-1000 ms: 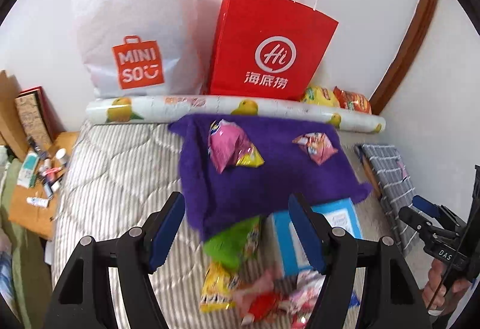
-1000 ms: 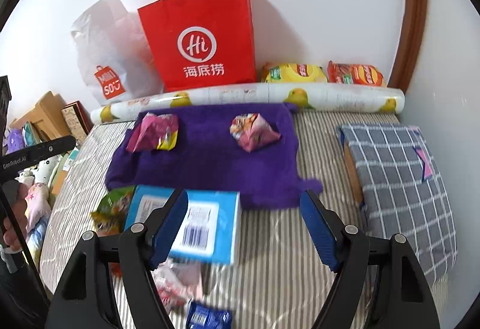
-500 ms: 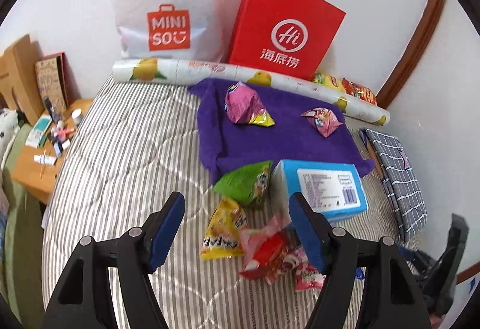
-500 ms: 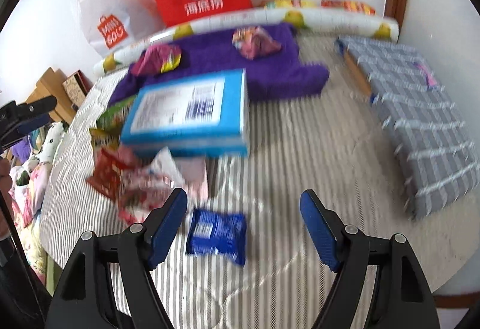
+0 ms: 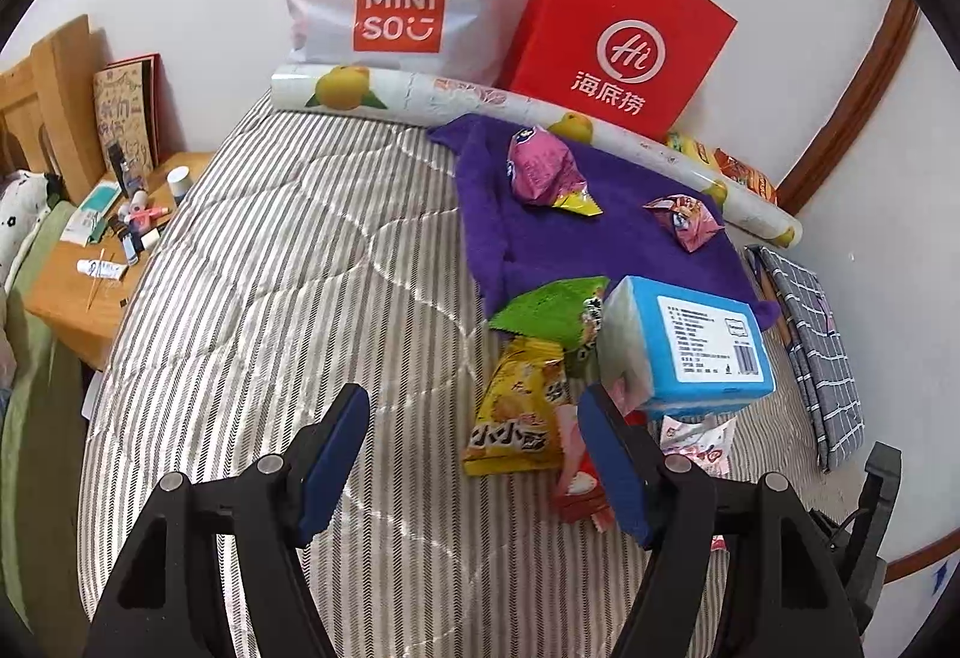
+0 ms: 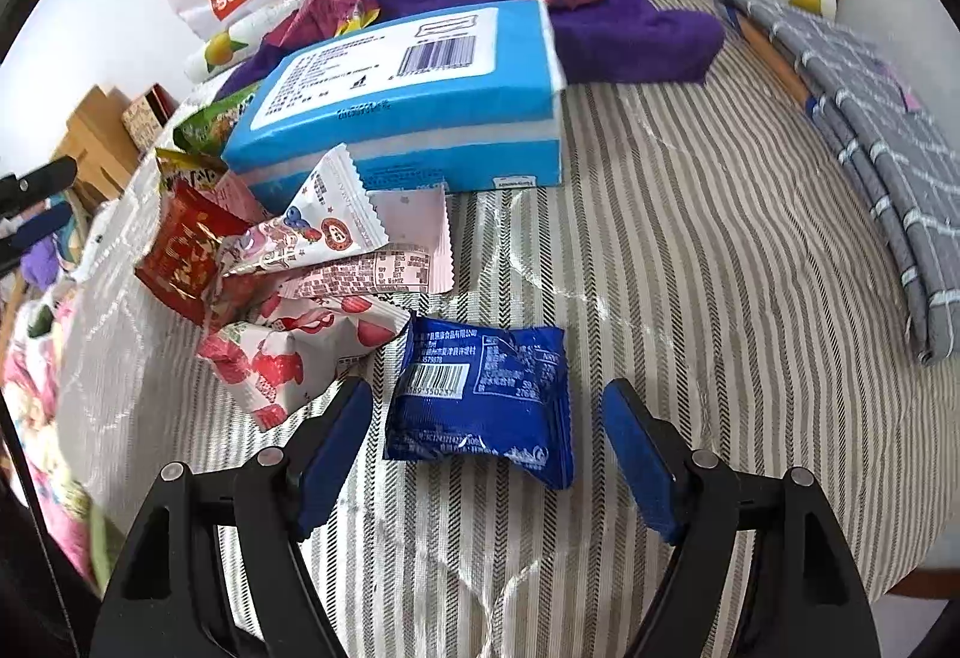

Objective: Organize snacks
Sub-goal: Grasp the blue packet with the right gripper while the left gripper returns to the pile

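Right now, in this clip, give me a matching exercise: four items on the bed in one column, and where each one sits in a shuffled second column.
Items:
1. blue snack packet
2. pink snack bag
3. blue tissue box
4. grey checked cloth

Places:
A. on the purple towel
B. folded at the bed's right edge
C. between the open fingers of the right tool, flat on the striped cover
D. just behind the heap of small packets

Pairs: 1-C, 2-A, 3-D, 4-B
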The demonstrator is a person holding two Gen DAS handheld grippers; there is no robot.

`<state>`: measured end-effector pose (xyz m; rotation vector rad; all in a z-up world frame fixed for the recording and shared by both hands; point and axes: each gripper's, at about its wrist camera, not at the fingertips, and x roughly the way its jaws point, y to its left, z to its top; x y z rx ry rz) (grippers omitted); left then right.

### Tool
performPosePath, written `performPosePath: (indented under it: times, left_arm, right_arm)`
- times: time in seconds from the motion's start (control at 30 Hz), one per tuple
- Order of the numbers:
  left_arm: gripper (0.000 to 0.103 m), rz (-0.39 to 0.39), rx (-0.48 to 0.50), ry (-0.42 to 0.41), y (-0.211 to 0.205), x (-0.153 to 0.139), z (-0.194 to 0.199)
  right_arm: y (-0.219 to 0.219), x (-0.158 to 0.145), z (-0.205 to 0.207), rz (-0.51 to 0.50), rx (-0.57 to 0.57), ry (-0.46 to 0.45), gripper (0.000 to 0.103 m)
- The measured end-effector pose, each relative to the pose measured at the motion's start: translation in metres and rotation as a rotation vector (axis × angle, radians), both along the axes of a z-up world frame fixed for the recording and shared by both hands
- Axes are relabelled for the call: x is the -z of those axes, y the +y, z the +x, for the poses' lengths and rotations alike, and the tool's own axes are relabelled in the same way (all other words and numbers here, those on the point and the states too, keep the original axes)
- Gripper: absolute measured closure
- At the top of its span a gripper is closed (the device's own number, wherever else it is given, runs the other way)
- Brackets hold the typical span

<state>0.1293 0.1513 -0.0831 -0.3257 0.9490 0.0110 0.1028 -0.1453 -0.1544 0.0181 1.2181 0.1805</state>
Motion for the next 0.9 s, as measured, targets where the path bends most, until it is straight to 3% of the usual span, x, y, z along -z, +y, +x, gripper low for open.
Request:
performPosePath:
  times: [0.13, 0.2, 0.27, 0.57, 0.73, 0.9]
  left_arm:
    - [0.033, -0.015, -0.004, 0.01, 0.004, 0.004, 0.001]
    - [0.033, -0.014, 0.001, 0.016, 0.004, 0.007, 0.001]
    - [0.033, -0.012, 0.008, 0.016, 0.003, 0.008, 0.0]
    - [0.033, -0.02, 0.022, 0.032, -0.001, 0.017, -0.002]
    - [0.033, -0.04, 0.044, 0.046, -0.008, 0.023, -0.001]
    - [0.033, -0.058, 0.091, 0.045, -0.023, 0.025, 0.004]
  right_arm:
    - [0.012, 0.003, -0.003, -0.105, -0.037, -0.046, 0.03]
    - [0.011, 0.002, -0.003, -0.1, -0.049, -0.058, 0.034]
    - [0.006, -0.001, -0.003, -0.101, -0.051, -0.067, 0.048]
    - [-0.011, -0.001, -0.003, -0.102, -0.027, -0.099, 0.048]
    - [-0.011, -0.003, -0.003, -0.099, -0.031, -0.104, 0.056]
    - [-0.017, -0.013, -0.005, -0.094, -0.021, -0.122, 0.056]
